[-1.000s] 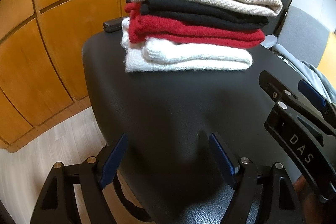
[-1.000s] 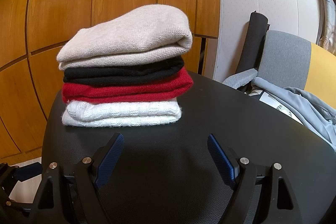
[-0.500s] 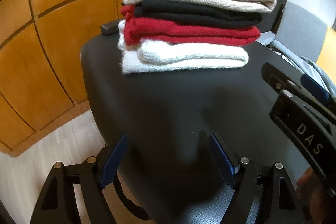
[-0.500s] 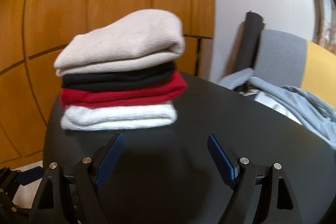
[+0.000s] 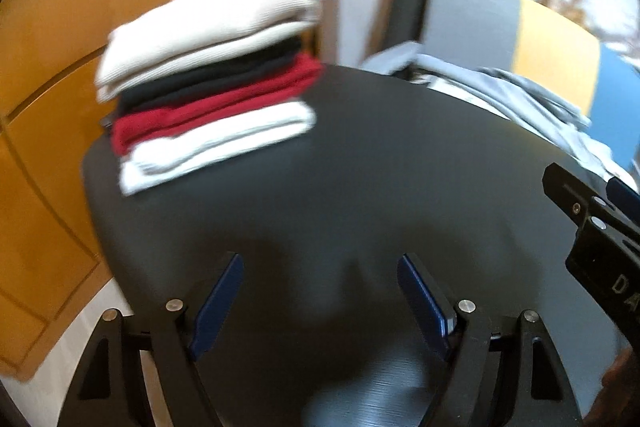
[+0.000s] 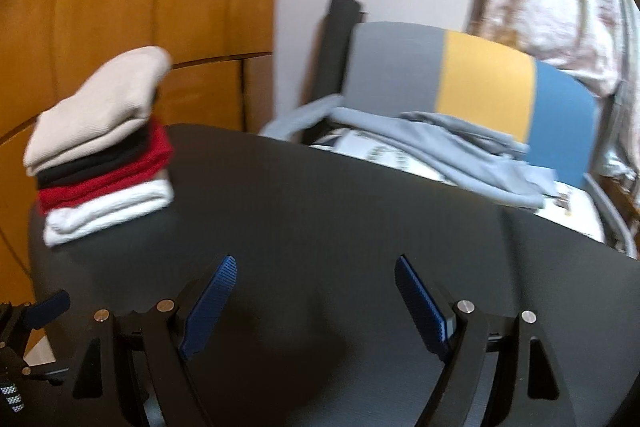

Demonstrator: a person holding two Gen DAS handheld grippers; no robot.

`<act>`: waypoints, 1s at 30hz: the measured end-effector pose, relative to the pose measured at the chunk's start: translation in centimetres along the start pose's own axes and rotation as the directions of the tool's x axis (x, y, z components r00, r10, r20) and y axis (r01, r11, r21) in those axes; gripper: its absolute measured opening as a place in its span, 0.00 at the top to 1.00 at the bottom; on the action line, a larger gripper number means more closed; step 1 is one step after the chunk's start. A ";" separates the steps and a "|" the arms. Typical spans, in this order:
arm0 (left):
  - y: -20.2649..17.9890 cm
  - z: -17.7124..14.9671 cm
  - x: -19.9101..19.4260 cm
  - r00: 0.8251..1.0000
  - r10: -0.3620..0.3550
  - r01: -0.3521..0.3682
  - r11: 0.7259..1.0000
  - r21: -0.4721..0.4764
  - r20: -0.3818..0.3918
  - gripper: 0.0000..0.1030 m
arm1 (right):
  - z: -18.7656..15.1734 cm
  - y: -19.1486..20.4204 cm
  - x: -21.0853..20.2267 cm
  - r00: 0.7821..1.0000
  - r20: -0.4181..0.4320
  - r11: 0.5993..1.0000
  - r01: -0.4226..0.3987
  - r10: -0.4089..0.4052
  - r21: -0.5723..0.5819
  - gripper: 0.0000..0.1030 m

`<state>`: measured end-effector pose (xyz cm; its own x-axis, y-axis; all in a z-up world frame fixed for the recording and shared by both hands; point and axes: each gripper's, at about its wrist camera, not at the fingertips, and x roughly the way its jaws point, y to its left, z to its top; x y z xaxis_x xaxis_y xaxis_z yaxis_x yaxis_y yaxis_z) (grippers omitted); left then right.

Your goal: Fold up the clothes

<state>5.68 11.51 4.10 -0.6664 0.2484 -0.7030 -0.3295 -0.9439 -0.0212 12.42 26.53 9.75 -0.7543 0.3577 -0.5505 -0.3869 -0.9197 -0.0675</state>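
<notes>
A stack of folded knitwear [image 5: 208, 79] sits at the far left of the black table [image 5: 360, 167]: beige on top, then black, red and white. The same stack [image 6: 100, 151] shows at the left of the right wrist view. An unfolded pale blue garment [image 6: 452, 151] lies crumpled on a chair behind the table's far right edge, seen as well in the left wrist view [image 5: 532, 95]. My left gripper [image 5: 320, 263] hangs open over bare table, nothing between its blue pads. My right gripper [image 6: 314, 265] is open too, empty, and it shows at the left wrist view's right edge [image 5: 592, 227].
A chair [image 6: 472, 83] with a grey, yellow and blue back stands behind the table, with a white printed item under the blue garment. Wooden wall panels [image 5: 60, 67] run along the left. A pale floor [image 5: 100, 327] shows past the table's left edge.
Both views have swung to the right, and they are now blurred. The stack has slid left in each picture and the chair with the blue garment has come into view. Both grippers stayed open.
</notes>
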 end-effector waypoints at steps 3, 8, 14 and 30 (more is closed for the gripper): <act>-3.1 0.0 -1.0 0.998 -0.059 0.059 0.997 0.051 -0.006 0.22 | -0.6 -2.9 -1.7 0.998 -0.017 0.998 0.064 -0.064 0.025 0.18; -7.7 0.2 -2.3 0.992 -0.126 0.127 0.984 0.127 -0.012 0.22 | -1.3 -6.9 -3.8 0.989 -0.048 0.987 0.144 -0.141 0.074 0.18; -12.7 -0.1 -4.2 0.978 -0.209 0.208 0.951 0.228 -0.021 0.22 | -1.8 -11.2 -6.1 0.977 -0.068 0.966 0.212 -0.204 0.150 0.18; -25.1 -1.7 -8.3 0.941 -0.330 0.332 0.849 0.411 -0.079 0.20 | -4.9 -22.6 -11.1 0.918 -0.149 0.855 0.397 -0.368 0.334 0.18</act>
<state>20.64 32.78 9.29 -0.4655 0.5281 -0.7103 -0.7758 -0.6297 0.0403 32.15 42.50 13.32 -0.4712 0.6427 -0.6040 -0.8071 -0.5904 0.0014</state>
